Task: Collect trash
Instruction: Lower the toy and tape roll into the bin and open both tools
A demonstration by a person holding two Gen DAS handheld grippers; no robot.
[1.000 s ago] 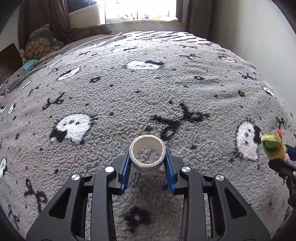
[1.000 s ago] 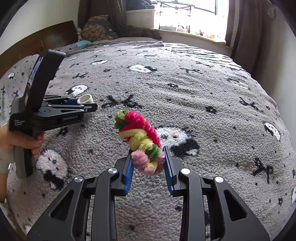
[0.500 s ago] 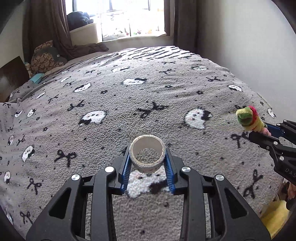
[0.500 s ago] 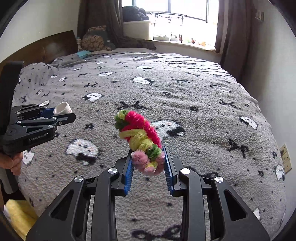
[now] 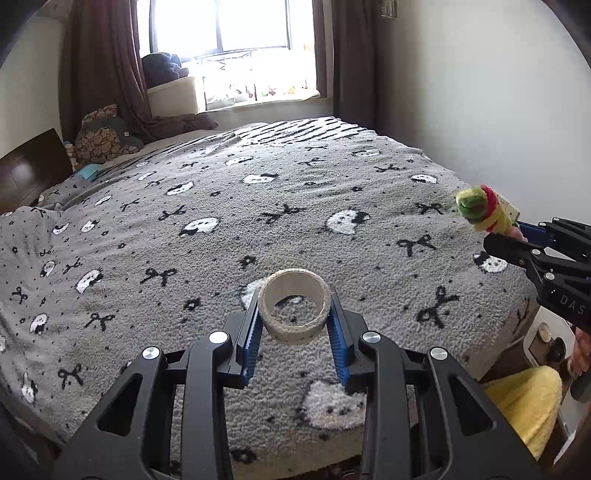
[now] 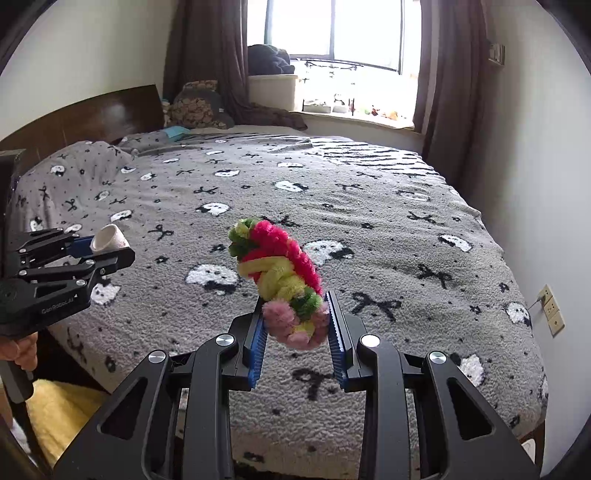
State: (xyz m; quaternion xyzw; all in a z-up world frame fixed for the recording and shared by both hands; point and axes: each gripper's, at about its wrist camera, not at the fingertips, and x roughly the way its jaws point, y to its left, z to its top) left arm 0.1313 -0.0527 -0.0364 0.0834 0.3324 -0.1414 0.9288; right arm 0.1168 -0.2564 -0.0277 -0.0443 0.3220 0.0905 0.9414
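A wide bed [image 5: 229,236] fills the room under a grey fleece blanket [image 6: 369,229] patterned with white cats and black bows. Bright daylight pours through the window [image 6: 365,33], flanked by dark brown curtains [image 5: 107,66]. A dark wooden headboard [image 6: 92,114] lines the left edge, pale walls [image 5: 480,92] all round, sockets [image 6: 552,306] low at right.

Pipe-cleaner bundle [image 6: 284,284] between jaws
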